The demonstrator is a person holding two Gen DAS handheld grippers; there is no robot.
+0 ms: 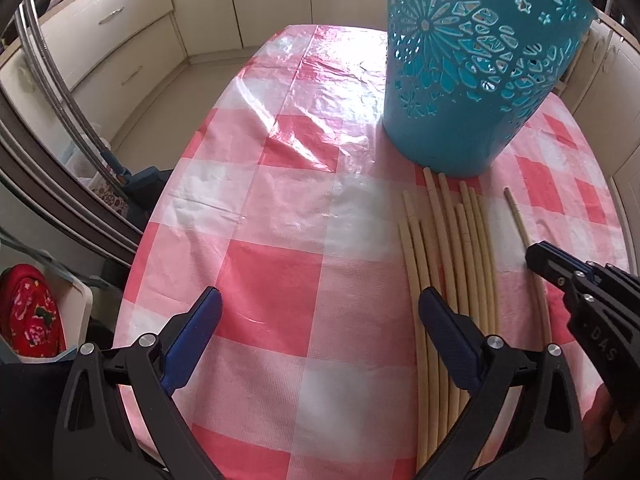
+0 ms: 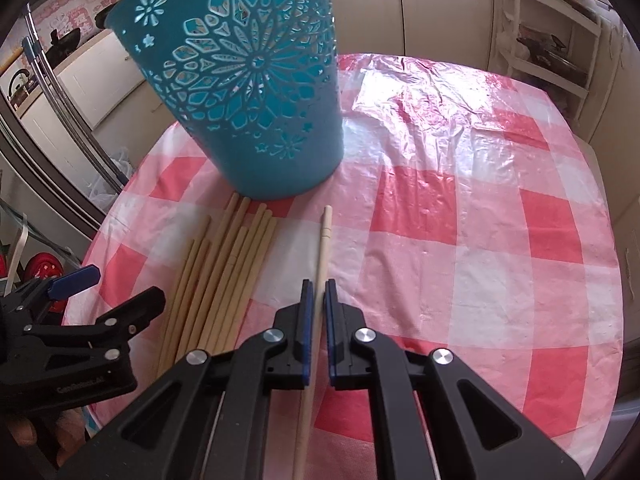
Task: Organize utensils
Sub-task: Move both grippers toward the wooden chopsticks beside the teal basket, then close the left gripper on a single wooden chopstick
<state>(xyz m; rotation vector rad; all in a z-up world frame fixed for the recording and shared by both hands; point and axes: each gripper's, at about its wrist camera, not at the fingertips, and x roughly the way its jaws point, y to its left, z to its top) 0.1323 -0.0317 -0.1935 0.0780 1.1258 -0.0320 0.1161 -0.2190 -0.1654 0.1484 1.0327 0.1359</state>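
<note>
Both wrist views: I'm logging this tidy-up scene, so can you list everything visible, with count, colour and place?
basket: one, teal with cut-out flower pattern, upright on the table beyond the chopsticks
chopstick bundle: roughly ten, pale wood, lying side by side in front of the basket
single chopstick: one, pale wood, lying apart, right of the bundle
tablecloth: one, pink and white check, plastic, covering the table
cabinets: cream, around the room
left gripper: black with blue pads, open, left of the bundle
right gripper: black with blue pads, shut on the single chopstick
</note>
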